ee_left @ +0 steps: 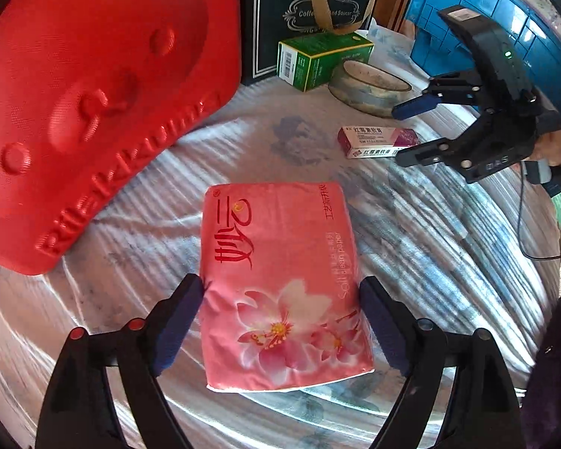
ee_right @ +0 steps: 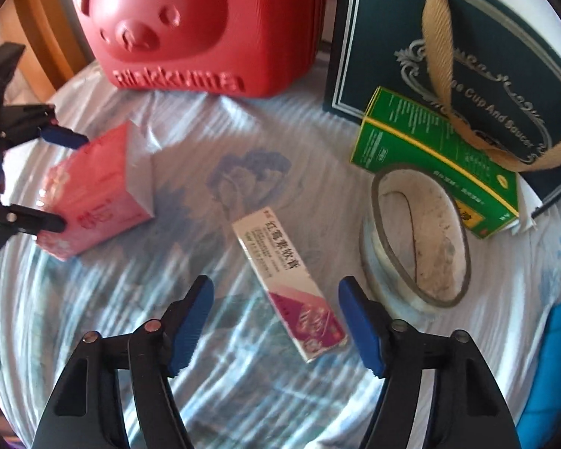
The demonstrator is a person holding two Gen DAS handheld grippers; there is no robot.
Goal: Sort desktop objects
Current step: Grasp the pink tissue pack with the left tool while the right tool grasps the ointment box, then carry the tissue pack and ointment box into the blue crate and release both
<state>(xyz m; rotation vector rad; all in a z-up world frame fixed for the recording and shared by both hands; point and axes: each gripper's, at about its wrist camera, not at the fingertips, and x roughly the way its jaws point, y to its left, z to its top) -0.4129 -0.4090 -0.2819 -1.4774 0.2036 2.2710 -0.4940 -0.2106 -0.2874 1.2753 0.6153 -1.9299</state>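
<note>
The left gripper [ee_left: 282, 299] has its fingers clamped on the pink tissue pack [ee_left: 280, 280], one blue pad pressed against each long side near the flowered end. From the right wrist view the tissue pack [ee_right: 93, 194] sits at the left of the tabletop [ee_right: 131, 299], tilted with one edge raised, and the left gripper [ee_right: 61, 179] grips it from the side.

Over to the right gripper [ee_right: 275, 299]: its fingers stand wide apart, hanging just above a small ointment box [ee_right: 288, 284], white and magenta, lying flat and slanted on the pale blue patterned cloth. The box's magenta end lies between the two blue pads, touching neither. The left wrist view shows the same right gripper [ee_left: 404, 134] open, with the ointment box [ee_left: 377, 142] close to its lower finger.

Just beside the ointment box is a roll of clear tape [ee_right: 419, 239], lying flat. Touching it from behind, a green box [ee_right: 430, 157] leans against a dark gift bag [ee_right: 467, 75] with a tan ribbon handle. At the back of the tabletop stands a red bear-faced case [ee_right: 190, 26], well apart from the tape. A blue crate [ee_left: 467, 11] shows at the far right edge.
</note>
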